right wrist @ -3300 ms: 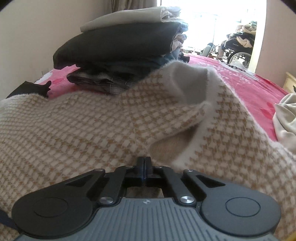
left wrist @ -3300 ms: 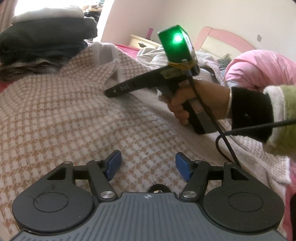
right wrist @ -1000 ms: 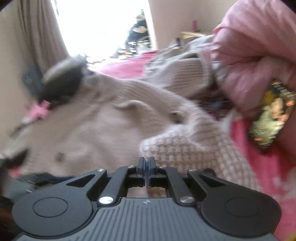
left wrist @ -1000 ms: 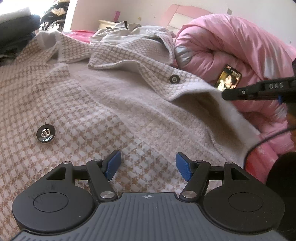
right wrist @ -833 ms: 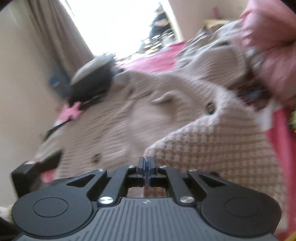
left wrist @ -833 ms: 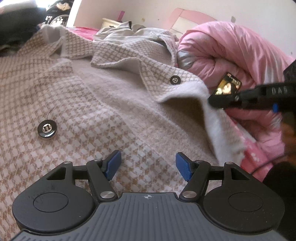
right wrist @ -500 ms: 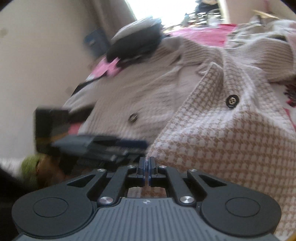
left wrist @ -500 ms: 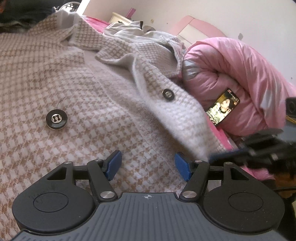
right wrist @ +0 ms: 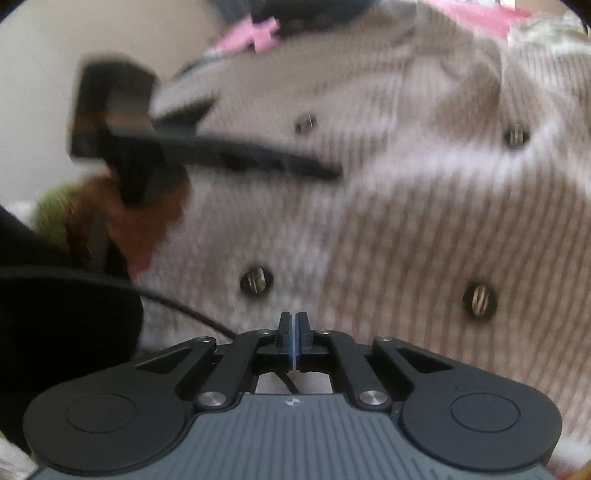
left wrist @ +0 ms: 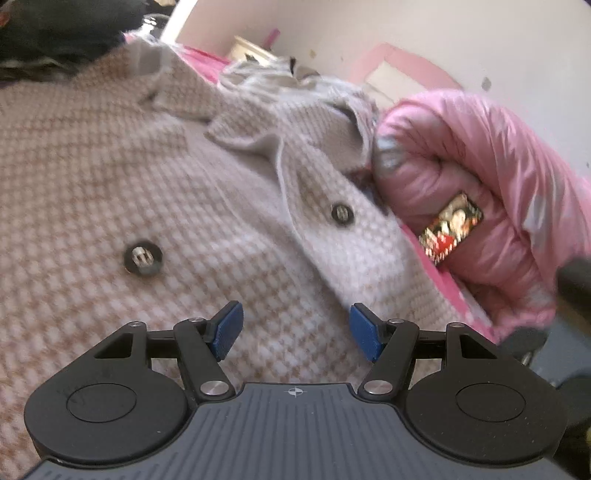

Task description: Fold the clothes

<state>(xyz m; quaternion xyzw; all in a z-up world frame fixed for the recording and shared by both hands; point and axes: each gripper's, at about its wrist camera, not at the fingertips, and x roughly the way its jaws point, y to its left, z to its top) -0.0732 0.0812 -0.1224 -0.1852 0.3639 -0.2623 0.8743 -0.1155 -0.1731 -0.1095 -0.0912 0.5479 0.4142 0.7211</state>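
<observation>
A beige and white houndstooth coat (left wrist: 92, 192) with dark buttons (left wrist: 142, 257) lies spread on the bed, its right front panel laid over the body. My left gripper (left wrist: 295, 330) is open and empty, just above the coat's lower front. In the blurred right wrist view the coat (right wrist: 424, 206) fills the frame. My right gripper (right wrist: 293, 328) has its jaws pressed together with no cloth showing between them. The left gripper (right wrist: 325, 170) shows there as a dark bar in a hand over the coat.
A rolled pink quilt (left wrist: 480, 177) lies right of the coat, with a lit phone (left wrist: 450, 232) against it. A stack of dark folded clothes (left wrist: 55, 33) sits at the far left. A grey garment (left wrist: 273, 77) lies beyond the collar by the pink headboard (left wrist: 399, 70).
My right gripper carried the coat's right front panel over the body and the cloth has left its jaws. The panel now lies flat. My left gripper shifted slightly over the coat.
</observation>
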